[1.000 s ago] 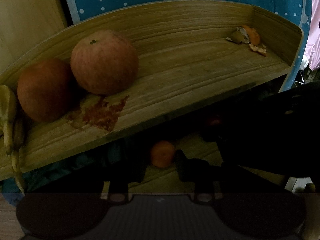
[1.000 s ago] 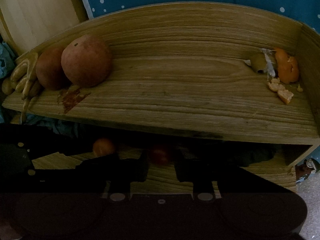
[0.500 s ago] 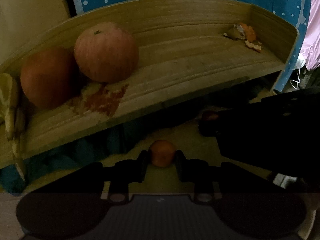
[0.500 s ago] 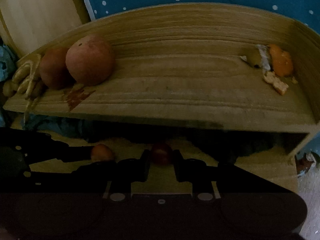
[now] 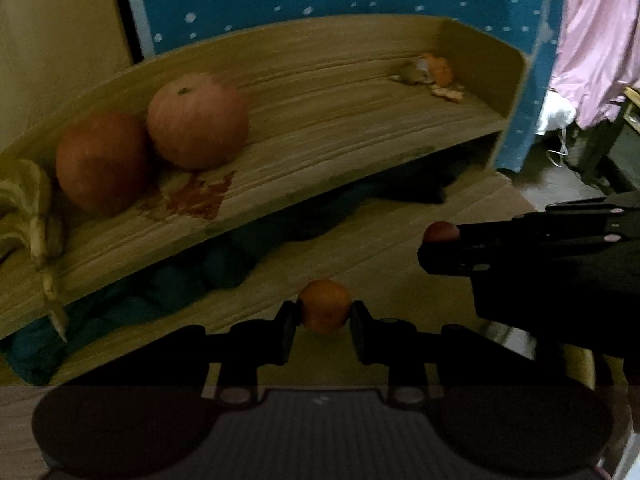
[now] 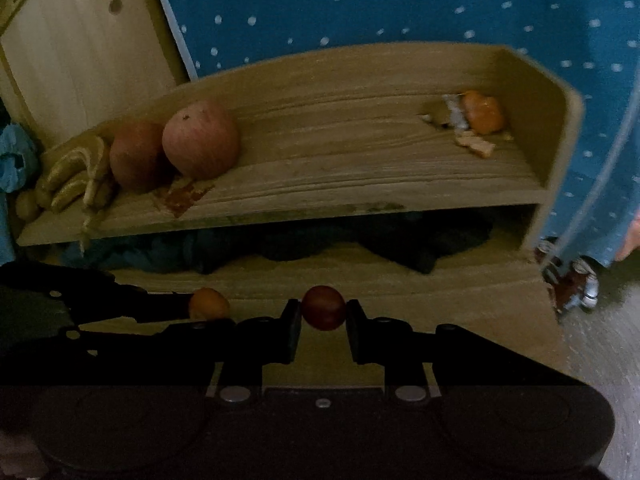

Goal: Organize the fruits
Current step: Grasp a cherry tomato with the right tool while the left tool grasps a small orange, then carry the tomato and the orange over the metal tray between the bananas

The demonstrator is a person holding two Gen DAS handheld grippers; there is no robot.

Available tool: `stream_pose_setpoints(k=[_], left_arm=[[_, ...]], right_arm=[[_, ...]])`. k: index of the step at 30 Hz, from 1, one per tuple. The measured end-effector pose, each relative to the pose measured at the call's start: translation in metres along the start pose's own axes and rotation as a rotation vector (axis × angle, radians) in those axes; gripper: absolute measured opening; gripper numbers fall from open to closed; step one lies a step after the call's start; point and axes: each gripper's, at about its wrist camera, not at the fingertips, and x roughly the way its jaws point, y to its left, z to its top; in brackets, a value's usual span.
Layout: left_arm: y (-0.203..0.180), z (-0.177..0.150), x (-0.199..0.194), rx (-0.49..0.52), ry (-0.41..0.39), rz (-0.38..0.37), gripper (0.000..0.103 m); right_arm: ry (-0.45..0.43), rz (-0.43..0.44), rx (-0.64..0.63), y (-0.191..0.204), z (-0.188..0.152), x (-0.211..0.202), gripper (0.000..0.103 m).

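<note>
Both grippers have backed off from the wooden shelf (image 6: 360, 152) vs 1 s ago — it sits farther away now, and the lower board (image 6: 400, 284) under it shows in both views. L gripper (image 5: 325, 312) is clamped on a small orange fruit (image 5: 325, 310), one finger on each side. R gripper (image 6: 323, 309) is clamped on a small dark-red fruit (image 6: 323, 307) the same way; in the left wrist view that red fruit shows at the R gripper's tip, off to the right. Both fruits hang in front of the lower board, well apart from the top shelf. On the top shelf, left end: bananas (image 6: 76, 176), then two big reddish apples (image 6: 200, 144) touching each other, w/ a red stain (image 6: 182, 196) on the wood in front. Far right end — orange peel scraps (image 6: 476, 124) near the side wall. Blue dotted cloth (image 6: 360, 8) hangs behind.
</note>
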Motion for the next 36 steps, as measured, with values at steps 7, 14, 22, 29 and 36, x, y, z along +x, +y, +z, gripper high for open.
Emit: stream_pose_setpoints(k=[7, 14, 22, 29, 36], left_arm=[[-0.021, -0.003, -0.024, 0.085, -0.033, -0.062, 0.032], [-0.054, -0.006, -0.04, 0.19, -0.061, -0.134, 0.033], [-0.092, -0.02, -0.052, 0.294, -0.059, -0.216, 0.033], [-0.114, -0.034, -0.058, 0.363, -0.042, -0.269, 0.033], [-0.13, -0.042, -0.061, 0.413, -0.038, -0.294, 0.033]], right_arm=[[-0.058, -0.075, 0.067, 0.0, -0.02, -0.044, 0.026], [-0.114, -0.158, 0.137, -0.005, -0.041, -0.087, 0.026], [-0.139, -0.258, 0.229, -0.015, -0.082, -0.132, 0.026], [-0.13, -0.328, 0.309, -0.019, -0.12, -0.155, 0.026], [-0.121, -0.355, 0.372, -0.02, -0.147, -0.166, 0.026]])
